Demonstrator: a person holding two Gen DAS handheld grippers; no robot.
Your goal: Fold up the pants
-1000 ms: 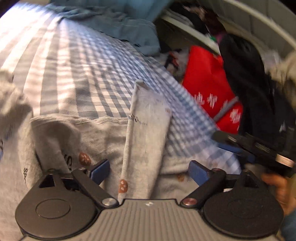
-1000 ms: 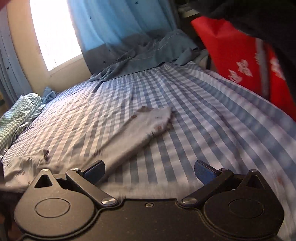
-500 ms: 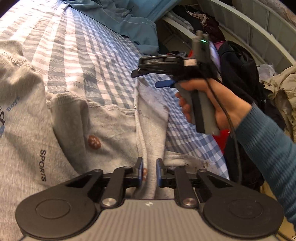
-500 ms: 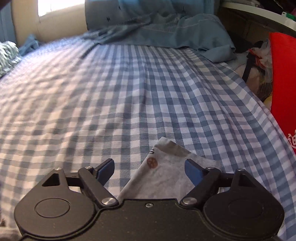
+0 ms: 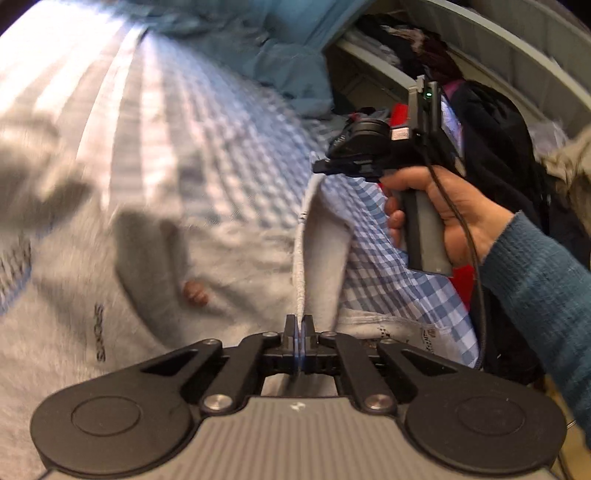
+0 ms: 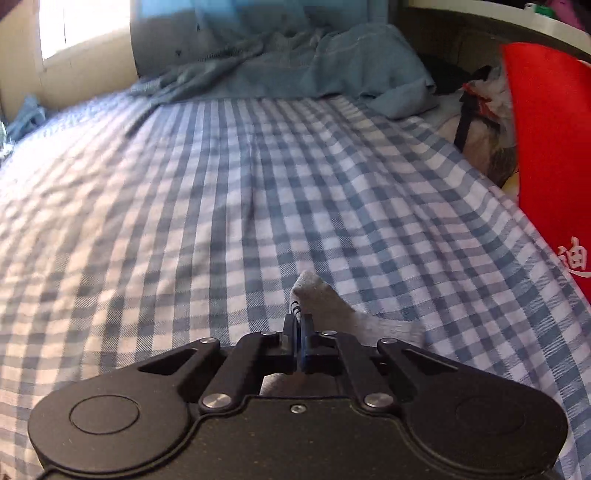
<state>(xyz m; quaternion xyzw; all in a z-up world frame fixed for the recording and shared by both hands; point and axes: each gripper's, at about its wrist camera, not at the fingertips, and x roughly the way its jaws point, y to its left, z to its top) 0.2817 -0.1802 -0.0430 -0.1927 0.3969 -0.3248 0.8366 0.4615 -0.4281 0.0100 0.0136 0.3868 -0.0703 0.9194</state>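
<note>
Grey printed pants (image 5: 229, 266) lie on the blue checked bed sheet (image 6: 221, 206). One narrow leg (image 5: 317, 251) runs away from my left gripper (image 5: 299, 325), which is shut on the near edge of that leg. My right gripper (image 6: 298, 325) is shut on the far end of the leg (image 6: 317, 295), a grey corner poking past the jaws. In the left wrist view the right gripper body (image 5: 373, 147) and the hand holding it sit at the leg's far end. The left view is blurred.
A crumpled blue-grey blanket (image 6: 295, 62) lies at the far end of the bed. A red bag (image 6: 550, 155) and dark clothes (image 5: 495, 147) stand off the bed's right edge. A window (image 6: 81, 29) is at far left.
Both grippers went from open to shut on the grey pant leg. The right gripper moved to the leg's far end and closed there; the left view now blurs with motion.
</note>
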